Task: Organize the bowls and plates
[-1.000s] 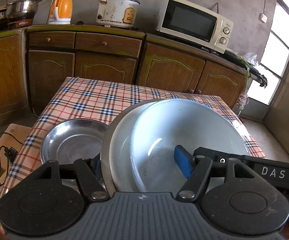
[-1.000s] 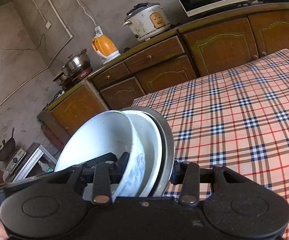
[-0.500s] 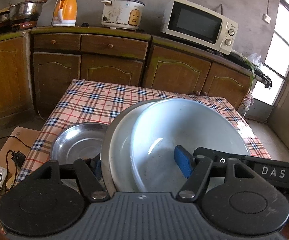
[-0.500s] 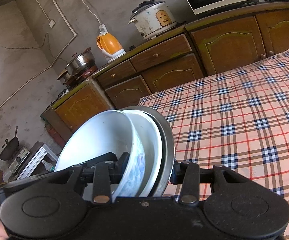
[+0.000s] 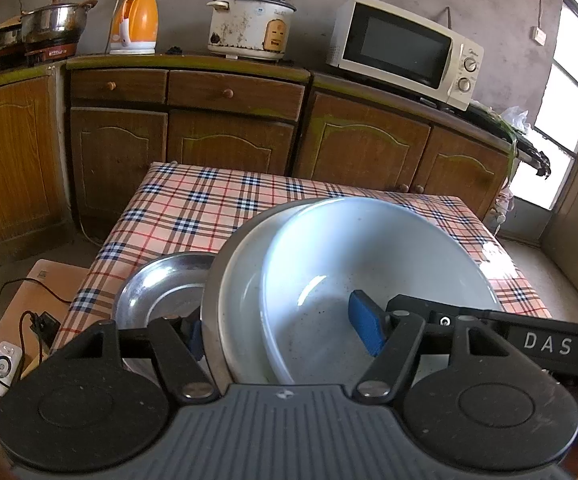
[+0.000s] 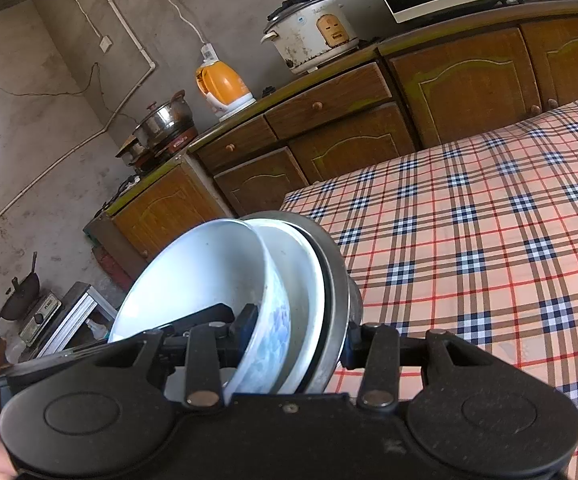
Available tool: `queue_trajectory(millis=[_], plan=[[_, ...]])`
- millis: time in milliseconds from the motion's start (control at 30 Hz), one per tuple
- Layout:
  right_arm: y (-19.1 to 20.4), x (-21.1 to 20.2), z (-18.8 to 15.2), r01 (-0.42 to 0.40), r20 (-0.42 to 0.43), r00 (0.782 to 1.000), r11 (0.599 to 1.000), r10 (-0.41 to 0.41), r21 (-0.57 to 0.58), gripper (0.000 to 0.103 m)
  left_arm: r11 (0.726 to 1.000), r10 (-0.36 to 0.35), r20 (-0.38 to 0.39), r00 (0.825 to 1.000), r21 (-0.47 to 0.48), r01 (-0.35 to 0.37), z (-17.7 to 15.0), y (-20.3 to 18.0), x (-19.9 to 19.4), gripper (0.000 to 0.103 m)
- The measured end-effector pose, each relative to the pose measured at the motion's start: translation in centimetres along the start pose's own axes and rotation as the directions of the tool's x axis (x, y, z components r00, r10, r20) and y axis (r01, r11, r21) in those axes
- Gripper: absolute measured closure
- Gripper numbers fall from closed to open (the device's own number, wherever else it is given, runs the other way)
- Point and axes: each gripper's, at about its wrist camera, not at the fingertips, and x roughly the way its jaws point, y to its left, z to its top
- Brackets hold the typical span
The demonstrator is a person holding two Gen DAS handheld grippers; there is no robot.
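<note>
The nested stack (image 5: 329,280) is being clamped by both the left hand-held gripper (image 5: 285,330) and the right hand-held gripper (image 6: 297,336), tilted above the surface (image 6: 489,220); it's probably best being levelled and kept squeezed while being lowered.
</note>
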Motion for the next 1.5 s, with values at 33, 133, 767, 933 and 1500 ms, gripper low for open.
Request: queue_trajectory(millis=[33,133,767,933,1500], plan=[[0.0,0.0,0.0,0.000,0.000,1.000,1.000,0.000,0.000,0.054,1.000,0.001,-0.001,1.000,0.000,-0.001,0.0,0.1,0.1,0.032],[0.1,0.3,0.0,0.000,-0.001,1.000,1.000,0.000,0.002,0.053,1.000,0.001,-0.002,1.000,0.001,-0.001,0.2,0.4,0.2,0.032],[1.0,2.6,0.7,-0.001,-0.008,1.000,1.000,0.001,0.001,0.054,1.000,0.005,-0.007,1.000,-0.008,-0.005,1.1,2.0,1.5,0.032],[1.0,2.7,0.7,0.000,-0.009,1.000,1.000,0.000,0.001,0.054,1.000,0.005,-0.008,1.000,-0.009,-0.005,1.1,2.2,1.6,0.032],[1.1,3.8,0.8,0.000,-0.016,1.000,1.000,0.000,0.000,0.054,1.000,0.005,-0.015,1.000,-0.015,-0.005,1.3,2.8,2.0,0.032]])
